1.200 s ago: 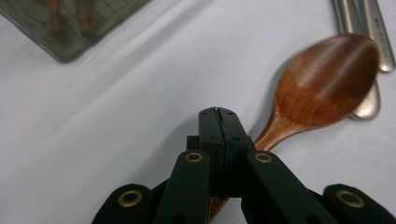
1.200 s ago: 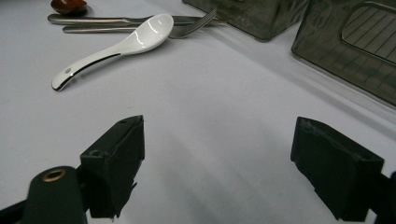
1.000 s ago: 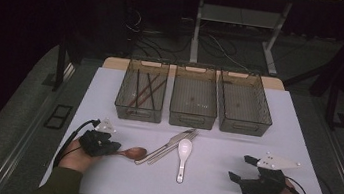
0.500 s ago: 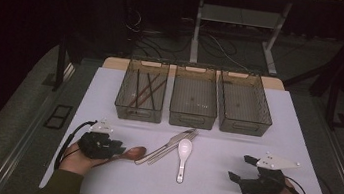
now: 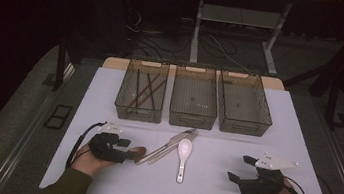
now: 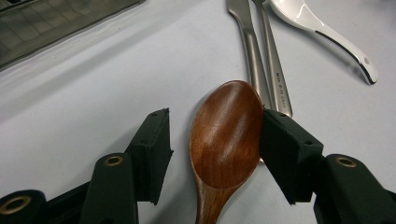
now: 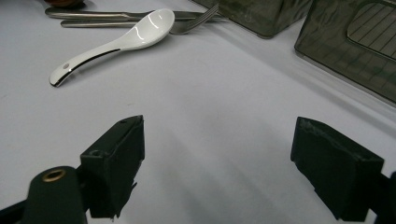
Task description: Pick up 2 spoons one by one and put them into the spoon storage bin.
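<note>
Wooden spoon point(image 6: 227, 135), bowl up, lies on the white table point(image 5: 305, 140) between the two black jaws of the left gripper point(image 6: 215, 154). These jaws have just been opening: one pad rests against the edge of the spoon's bowl, while a clear gap separates the other pad from it, so the spoon is not clamped. In the high view the left gripper point(image 5: 125, 150) sits near the table's front left, with the spoon point(image 5: 137, 151) at its tips. Just beyond the spoon lie a steel knife point(image 6: 250, 46) and fork point(image 5: 177, 143), side by side, and near them a white ceramic spoon point(image 5: 183, 153). Right gripper point(image 7: 217, 158), at the front right of the table point(image 5: 239, 169), rests with its jaws spread wide over bare tabletop, nothing between them. Three dark mesh bins point(image 5: 195, 97) stand in a row at the far side; the left bin point(image 5: 124, 102) holds chopsticks point(image 5: 145, 88).
</note>
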### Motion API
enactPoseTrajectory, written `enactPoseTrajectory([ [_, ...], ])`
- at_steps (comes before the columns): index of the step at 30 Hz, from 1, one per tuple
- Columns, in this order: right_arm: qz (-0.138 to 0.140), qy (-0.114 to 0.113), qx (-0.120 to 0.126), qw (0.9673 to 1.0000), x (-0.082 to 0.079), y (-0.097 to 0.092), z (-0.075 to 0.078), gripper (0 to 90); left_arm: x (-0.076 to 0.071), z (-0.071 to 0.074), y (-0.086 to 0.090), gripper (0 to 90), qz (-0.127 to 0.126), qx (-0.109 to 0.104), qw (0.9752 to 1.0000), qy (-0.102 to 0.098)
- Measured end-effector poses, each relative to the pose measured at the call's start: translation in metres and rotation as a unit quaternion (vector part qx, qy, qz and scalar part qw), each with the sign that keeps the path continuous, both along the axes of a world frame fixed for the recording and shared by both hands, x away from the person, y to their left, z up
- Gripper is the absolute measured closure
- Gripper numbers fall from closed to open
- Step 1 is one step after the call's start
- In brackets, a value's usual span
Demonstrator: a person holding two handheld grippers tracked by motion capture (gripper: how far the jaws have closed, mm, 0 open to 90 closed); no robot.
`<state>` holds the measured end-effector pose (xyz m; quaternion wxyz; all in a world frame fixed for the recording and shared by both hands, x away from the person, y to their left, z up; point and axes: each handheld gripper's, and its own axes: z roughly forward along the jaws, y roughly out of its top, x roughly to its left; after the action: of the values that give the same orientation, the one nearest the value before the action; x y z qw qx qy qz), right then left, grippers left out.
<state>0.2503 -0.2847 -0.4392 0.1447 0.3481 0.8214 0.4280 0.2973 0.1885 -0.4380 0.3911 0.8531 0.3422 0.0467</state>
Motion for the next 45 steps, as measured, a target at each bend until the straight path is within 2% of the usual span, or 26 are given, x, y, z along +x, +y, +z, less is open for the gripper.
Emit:
enactPoseTrajectory([
  [6, 0.001, 0.001, -0.001, 1.0000, 0.0002, 0.0003, -0.0003, 17.6, 0.0007, -0.0027, -0.0051, 42.7, -0.007, 0.006, 1.0000, 0.000],
  [7, 0.002, 0.000, -0.001, 1.0000, 0.0002, 0.0004, -0.0003, 17.6, 0.0011, -0.0024, -0.0049, 42.7, -0.012, 0.013, 0.9998, 0.000],
  [9, 0.002, 0.000, -0.001, 1.0000, 0.0002, 0.0004, -0.0004, 17.6, 0.0005, -0.0035, -0.0069, 42.7, -0.007, 0.013, 0.9999, -0.001],
  [10, 0.002, 0.000, -0.001, 1.0000, 0.0002, 0.0005, -0.0005, 17.6, 0.0011, -0.0034, -0.0063, 42.7, -0.016, 0.024, 0.9996, -0.002],
  [12, 0.002, -0.001, -0.002, 1.0000, 0.0002, 0.0004, -0.0005, 17.6, 0.0008, -0.0042, -0.0078, 42.7, -0.019, 0.032, 0.9993, -0.002],
  [15, 0.002, -0.001, -0.002, 1.0000, 0.0002, 0.0004, -0.0004, 17.6, 0.0011, -0.0046, -0.0089, 42.8, -0.019, 0.036, 0.9992, -0.005],
  [20, 0.002, 0.000, -0.002, 1.0000, -0.0001, 0.0005, -0.0003, 17.6, 0.0028, -0.0055, -0.0087, 44.1, -0.017, 0.033, 0.9993, -0.006],
  [23, 0.002, 0.000, -0.001, 1.0000, -0.0001, 0.0005, -0.0002, 17.6, 0.0038, -0.0057, -0.0072, 43.5, -0.008, 0.018, 0.9998, -0.002],
  [28, 0.002, 0.000, -0.002, 1.0000, 0.0001, 0.0005, -0.0003, 17.6, 0.0047, -0.0040, -0.0045, 43.4, 0.004, 0.007, 0.9999, -0.007],
  [31, 0.003, 0.000, -0.002, 1.0000, 0.0000, 0.0007, -0.0004, 17.6, 0.0060, -0.0036, -0.0026, 43.2, 0.002, 0.001, 1.0000, -0.009],
  [34, 0.003, 0.000, -0.003, 1.0000, 0.0000, 0.0008, -0.0005, 17.6, 0.0061, -0.0050, -0.0036, 43.2, 0.005, 0.006, 0.9999, -0.010],
  [37, 0.003, 0.000, -0.003, 1.0000, 0.0001, 0.0009, -0.0006, 17.6, 0.0066, -0.0071, -0.0054, 43.3, 0.001, 0.026, 0.9996, -0.011],
  [39, 0.003, 0.000, -0.003, 1.0000, 0.0000, 0.0009, -0.0005, 17.6, 0.0066, -0.0073, -0.0060, 43.4, 0.001, 0.028, 0.9995, -0.014],
  [40, 0.003, 0.000, -0.004, 1.0000, 0.0000, 0.0009, -0.0005, 17.6, 0.0063, -0.0069, -0.0057, 43.5, -0.003, 0.036, 0.9992, -0.016],
  [43, 0.003, 0.000, -0.005, 1.0000, -0.0002, 0.0010, -0.0006, 17.6, 0.0050, -0.0067, -0.0074, 44.3, -0.007, 0.044, 0.9988, -0.023],
  [45, 0.003, 0.000, -0.005, 1.0000, -0.0001, 0.0012, -0.0006, 17.6, 0.0047, -0.0064, -0.0075, 48.8, -0.017, 0.041, 0.9987, -0.022],
])
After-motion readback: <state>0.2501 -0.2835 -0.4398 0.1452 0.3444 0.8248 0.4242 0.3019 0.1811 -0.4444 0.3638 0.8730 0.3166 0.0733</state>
